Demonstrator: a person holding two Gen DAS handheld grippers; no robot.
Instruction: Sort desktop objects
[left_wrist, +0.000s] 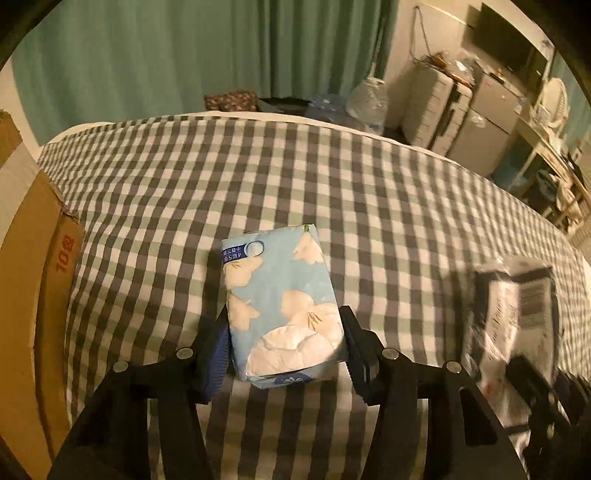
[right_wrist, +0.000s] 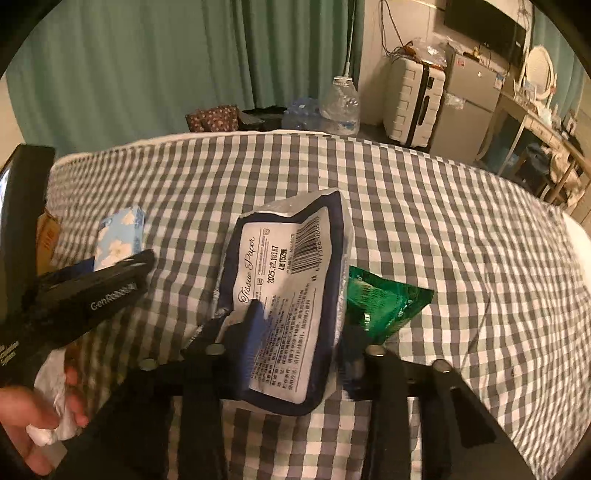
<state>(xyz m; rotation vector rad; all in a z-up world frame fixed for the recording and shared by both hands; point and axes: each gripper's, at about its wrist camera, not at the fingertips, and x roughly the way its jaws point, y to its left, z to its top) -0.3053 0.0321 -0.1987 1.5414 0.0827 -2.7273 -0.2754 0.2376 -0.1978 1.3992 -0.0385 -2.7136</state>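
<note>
My left hand-held gripper (left_wrist: 284, 343) has its jaws against both long sides of the blue tissue pack (left_wrist: 280, 299), which lies on the checked bed cover (left_wrist: 332, 177). The pack's long axis runs straight away from me, along the fingers, so I think a lift needs no turning. My right hand-held gripper (right_wrist: 295, 332) is clamped on the white tissue pack (right_wrist: 291, 295), also lengthwise, with a green packet (right_wrist: 384, 299) just beside it on the right. A cardboard box (left_wrist: 40, 280) stands to the left, nearer my left hand; it may be the place for sorting.
</note>
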